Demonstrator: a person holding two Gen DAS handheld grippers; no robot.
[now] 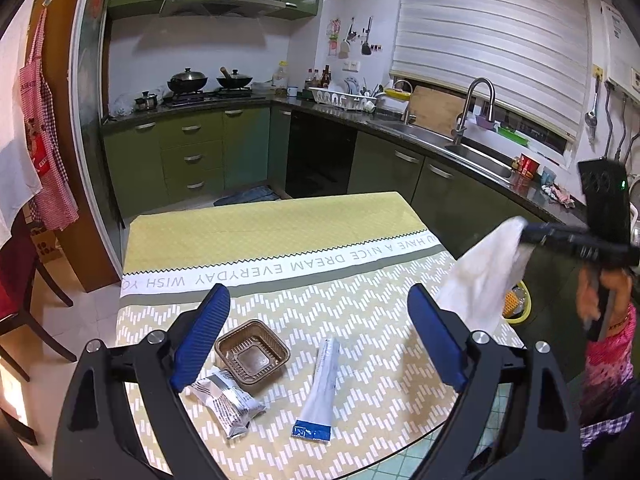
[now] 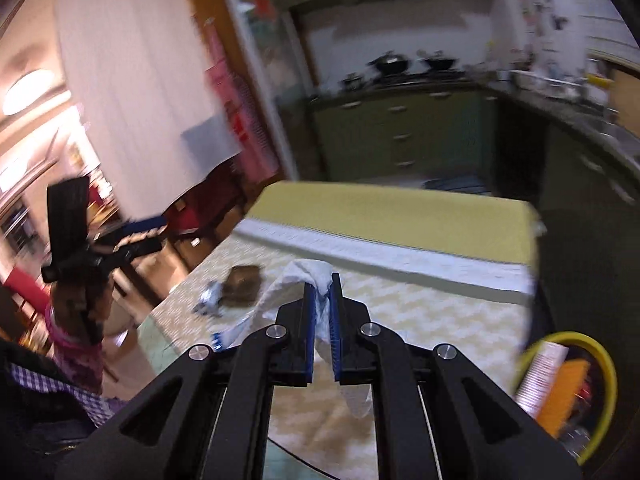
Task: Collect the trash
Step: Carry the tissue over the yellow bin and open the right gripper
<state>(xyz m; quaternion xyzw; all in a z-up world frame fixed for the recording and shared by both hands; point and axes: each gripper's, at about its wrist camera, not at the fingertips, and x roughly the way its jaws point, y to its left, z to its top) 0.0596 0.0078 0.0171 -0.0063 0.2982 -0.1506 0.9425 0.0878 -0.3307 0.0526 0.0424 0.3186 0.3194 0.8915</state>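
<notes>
Ribbed blue right tongs (image 2: 321,280) pinch a limp white crumpled tissue (image 2: 280,292). Left tongs (image 1: 318,312) gape empty above a flat white-blue tube (image 1: 320,392), lengthwise toward the counter's (image 1: 360,288) far edge.

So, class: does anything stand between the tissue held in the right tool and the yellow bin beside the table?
Nothing visible does. The right tool grips the white tissue in the air past the table's edge, and the yellow bin sits open on the floor below, already holding some trash.
</notes>
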